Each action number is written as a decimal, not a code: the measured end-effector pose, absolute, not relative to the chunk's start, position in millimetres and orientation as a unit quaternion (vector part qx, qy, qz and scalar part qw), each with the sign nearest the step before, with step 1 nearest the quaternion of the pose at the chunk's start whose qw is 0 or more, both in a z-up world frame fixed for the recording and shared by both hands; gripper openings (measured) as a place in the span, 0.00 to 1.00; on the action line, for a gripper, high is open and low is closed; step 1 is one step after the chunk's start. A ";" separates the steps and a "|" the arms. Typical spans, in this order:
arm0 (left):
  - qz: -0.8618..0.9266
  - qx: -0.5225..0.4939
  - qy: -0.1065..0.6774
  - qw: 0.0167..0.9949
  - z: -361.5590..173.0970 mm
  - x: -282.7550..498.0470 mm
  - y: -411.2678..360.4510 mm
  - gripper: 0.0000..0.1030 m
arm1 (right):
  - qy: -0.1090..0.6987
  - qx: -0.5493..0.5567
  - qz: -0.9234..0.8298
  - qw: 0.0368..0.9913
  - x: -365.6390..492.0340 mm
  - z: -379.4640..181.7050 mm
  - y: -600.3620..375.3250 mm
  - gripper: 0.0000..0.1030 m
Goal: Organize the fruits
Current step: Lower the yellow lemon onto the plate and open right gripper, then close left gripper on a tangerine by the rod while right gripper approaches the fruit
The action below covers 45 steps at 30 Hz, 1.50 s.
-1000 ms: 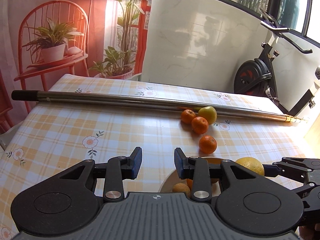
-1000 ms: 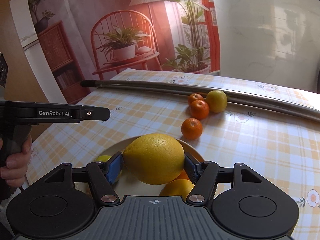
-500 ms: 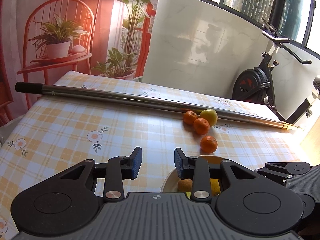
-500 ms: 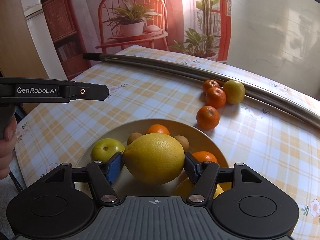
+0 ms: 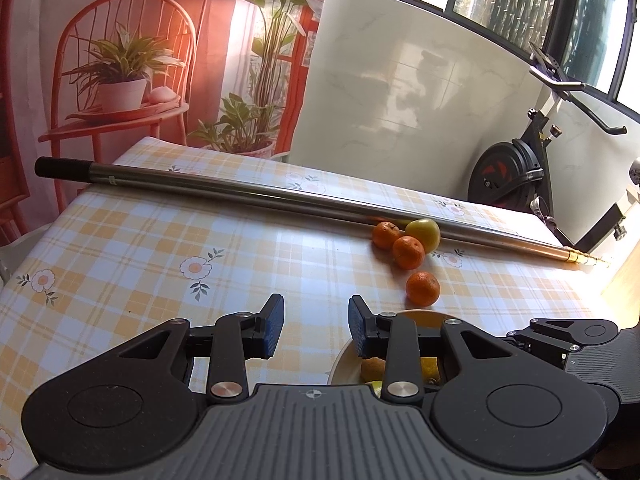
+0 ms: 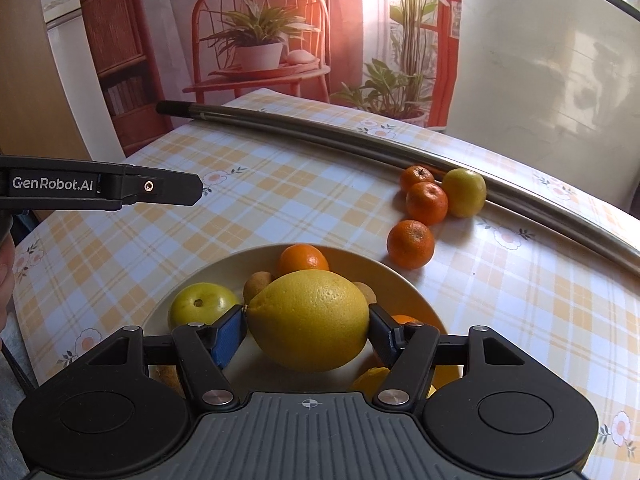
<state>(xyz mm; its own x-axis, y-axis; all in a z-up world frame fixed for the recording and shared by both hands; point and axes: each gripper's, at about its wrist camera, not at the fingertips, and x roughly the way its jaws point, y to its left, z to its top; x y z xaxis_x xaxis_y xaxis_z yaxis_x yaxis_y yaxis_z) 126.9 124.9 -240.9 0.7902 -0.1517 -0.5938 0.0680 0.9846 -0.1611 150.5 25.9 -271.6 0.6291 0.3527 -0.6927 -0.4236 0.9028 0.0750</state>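
Right hand-held gripper (image 6: 307, 330) around lemon (image 6: 308, 320) — above plate (image 6: 404, 280).

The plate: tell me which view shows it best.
The right wrist view. There the plate shows most of its rim, with fruit inside and the lemon held over it by the right gripper. The left wrist view gives only a sliver of plate behind the left gripper.
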 end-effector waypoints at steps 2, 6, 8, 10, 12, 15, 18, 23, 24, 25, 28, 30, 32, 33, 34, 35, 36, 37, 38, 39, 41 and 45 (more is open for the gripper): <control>-0.059 -0.064 0.320 0.943 -241.4 126.7 124.1 0.36 | 0.369 -0.052 0.214 0.903 149.4 -271.2 26.2 0.58; -0.060 -0.062 0.322 0.943 -242.1 128.0 123.2 0.36 | 0.363 -0.035 0.213 0.907 149.6 -267.8 19.8 0.57; -0.060 -0.061 0.323 0.943 -242.4 127.7 123.0 0.36 | 0.360 -0.032 0.210 0.909 149.2 -266.5 17.7 0.57; -0.060 -0.061 0.323 0.942 -242.5 128.0 122.8 0.36 | 0.355 -0.026 0.207 0.911 148.0 -264.3 13.9 0.57; -0.060 -0.061 0.324 0.942 -242.4 127.8 122.6 0.36 | 0.350 -0.021 0.206 0.914 146.6 -261.9 10.6 0.57; -0.060 -0.061 0.323 0.942 -242.4 127.5 122.6 0.36 | 0.341 -0.014 0.204 0.917 144.5 -257.5 5.2 0.57; -0.058 -0.061 0.323 0.943 -242.1 127.3 122.5 0.36 | 0.329 -0.016 0.200 0.923 141.3 -251.9 2.7 0.56; -0.057 -0.059 0.320 0.944 -239.6 127.3 121.2 0.36 | 0.309 0.003 0.189 0.932 142.1 -238.5 -9.3 0.56; -0.057 -0.057 0.319 0.944 -238.9 127.0 120.9 0.36 | 0.307 0.014 0.188 0.933 143.0 -235.3 -14.3 0.56; -0.056 -0.056 0.318 0.945 -238.2 127.1 120.9 0.36 | 0.303 0.024 0.185 0.935 143.9 -232.1 -19.6 0.56; -0.055 -0.054 0.315 0.946 -234.6 128.2 121.7 0.36 | 0.289 0.045 0.171 0.941 145.7 -223.3 -34.3 0.56; -0.053 -0.051 0.311 0.948 -230.3 130.0 122.7 0.36 | 0.282 0.056 0.162 0.944 146.9 -218.6 -43.9 0.56; -0.049 -0.046 0.305 0.950 -225.6 132.0 124.3 0.36 | 0.274 0.062 0.155 0.947 148.5 -214.8 -51.7 0.56; -0.048 -0.043 0.302 0.951 -222.7 133.4 125.2 0.36 | 0.270 0.064 0.150 0.949 149.6 -212.5 -56.5 0.56; -0.046 -0.040 0.299 0.952 -219.6 134.9 126.2 0.36 | 0.266 0.066 0.147 0.951 150.8 -210.6 -60.6 0.56; -0.045 -0.037 0.296 0.954 -216.6 136.1 127.4 0.36 | 0.262 0.068 0.143 0.952 151.6 -208.6 -64.6 0.56; -0.044 -0.033 0.292 0.955 -213.8 137.1 128.3 0.36 | 0.258 0.070 0.140 0.953 152.5 -206.8 -68.1 0.56; -0.041 -0.027 0.287 0.957 -208.9 139.1 128.9 0.36 | 0.254 0.071 0.137 0.955 153.7 -204.8 -72.2 0.56; -0.040 -0.022 0.283 0.958 -204.6 140.3 129.4 0.36 | 0.250 0.071 0.134 0.956 155.0 -202.9 -75.5 0.56; -0.039 -0.017 0.278 0.960 -200.4 141.9 129.9 0.36 | 0.247 0.071 0.131 0.957 156.1 -201.4 -78.6 0.56; -0.039 -0.013 0.272 0.961 -193.4 144.5 131.2 0.36 | 0.243 0.068 0.126 0.959 159.0 -198.8 -84.2 0.56; -0.041 -0.013 0.271 0.962 -184.6 152.1 131.0 0.36 | 0.241 0.069 0.115 0.961 165.7 -198.8 -94.3 0.56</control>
<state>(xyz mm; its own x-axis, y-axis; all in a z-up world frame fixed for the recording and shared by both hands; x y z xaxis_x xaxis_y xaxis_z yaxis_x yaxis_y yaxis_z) 152.1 131.0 -184.6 0.8502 -0.0853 -0.5196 0.0709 0.9964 -0.0475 165.7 -94.3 -198.8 0.8574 0.2550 -0.4471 -0.1883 0.9639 0.1885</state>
